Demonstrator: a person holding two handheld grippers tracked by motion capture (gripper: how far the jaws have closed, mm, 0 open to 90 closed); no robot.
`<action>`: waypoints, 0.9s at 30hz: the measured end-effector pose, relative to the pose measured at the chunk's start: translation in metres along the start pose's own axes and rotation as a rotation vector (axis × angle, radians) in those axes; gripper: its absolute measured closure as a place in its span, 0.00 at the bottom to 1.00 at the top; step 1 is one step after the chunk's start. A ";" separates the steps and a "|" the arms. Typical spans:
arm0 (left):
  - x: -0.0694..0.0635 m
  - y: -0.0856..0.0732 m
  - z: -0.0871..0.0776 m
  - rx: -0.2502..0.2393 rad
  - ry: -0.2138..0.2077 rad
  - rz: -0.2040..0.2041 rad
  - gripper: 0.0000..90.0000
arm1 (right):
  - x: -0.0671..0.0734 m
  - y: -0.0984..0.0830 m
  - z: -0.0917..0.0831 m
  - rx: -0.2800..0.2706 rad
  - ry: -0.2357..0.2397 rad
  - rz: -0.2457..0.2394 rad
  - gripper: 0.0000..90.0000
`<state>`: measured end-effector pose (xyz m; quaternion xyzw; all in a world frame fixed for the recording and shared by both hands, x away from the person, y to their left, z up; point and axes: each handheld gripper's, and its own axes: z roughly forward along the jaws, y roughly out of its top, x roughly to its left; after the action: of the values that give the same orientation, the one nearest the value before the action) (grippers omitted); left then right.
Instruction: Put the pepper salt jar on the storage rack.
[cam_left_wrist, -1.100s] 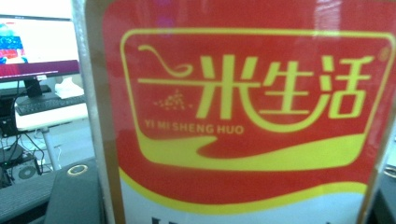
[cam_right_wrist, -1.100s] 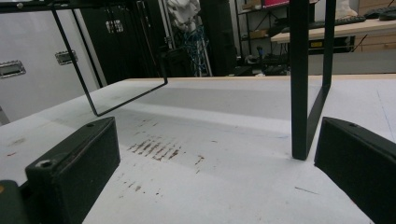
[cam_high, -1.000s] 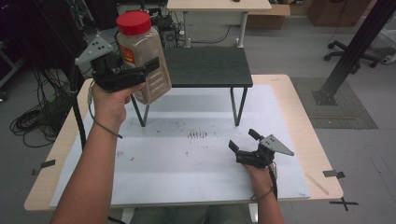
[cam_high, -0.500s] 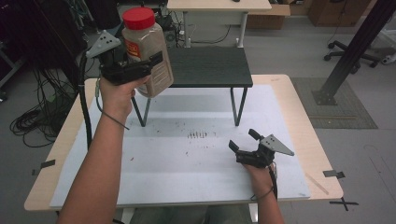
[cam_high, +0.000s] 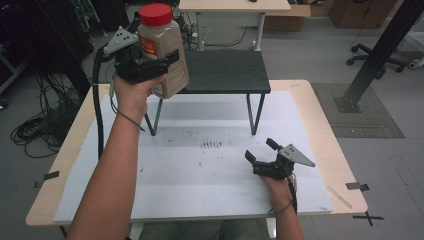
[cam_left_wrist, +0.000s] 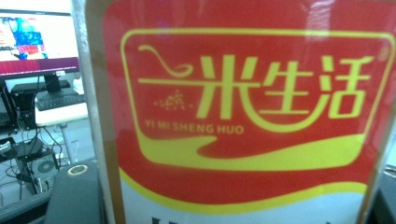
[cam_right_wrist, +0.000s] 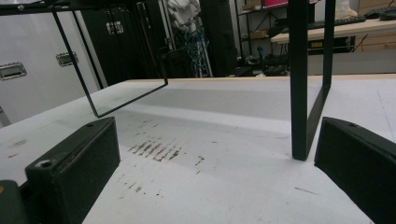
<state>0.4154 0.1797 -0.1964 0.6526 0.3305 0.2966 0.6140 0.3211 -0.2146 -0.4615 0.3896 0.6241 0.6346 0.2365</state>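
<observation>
A tan jar (cam_high: 172, 47) with a red lid (cam_high: 155, 14) hangs in the air over the table's far left, beside the left end of a black stand (cam_high: 225, 70). My left gripper (cam_high: 167, 60) is shut on the jar's middle. The jar's red label with yellow characters (cam_left_wrist: 252, 116) stands close in front of the camera in the left gripper view. My right gripper (cam_high: 260, 150) rests on the white mat (cam_high: 190, 170) at the near right, open with nothing between its pads (cam_right_wrist: 74, 163). It faces the stand's legs (cam_right_wrist: 299, 84).
Dark stains (cam_high: 212, 145) mark the mat in front of the stand. Cables (cam_high: 35, 130) lie on the floor to the left. A desk (cam_high: 235, 7) stands behind the table, and a black post (cam_high: 380, 50) at the right.
My left hand has carried the jar to the right and a little farther away, toward the stand's left end. The right gripper has stayed where it was.
</observation>
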 end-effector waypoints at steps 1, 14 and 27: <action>0.001 0.000 0.002 -0.003 0.001 -0.003 0.30 | 0.000 0.000 0.000 -0.001 0.001 -0.001 0.00; 0.003 0.002 0.019 0.017 0.027 -0.006 0.30 | 0.000 0.000 0.000 -0.004 0.003 0.000 0.00; 0.007 0.000 0.032 0.030 0.059 -0.007 0.30 | 0.000 0.000 -0.001 -0.009 0.002 0.004 0.00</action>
<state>0.4450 0.1657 -0.1985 0.6517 0.3550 0.3086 0.5950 0.3207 -0.2153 -0.4616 0.3892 0.6207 0.6383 0.2361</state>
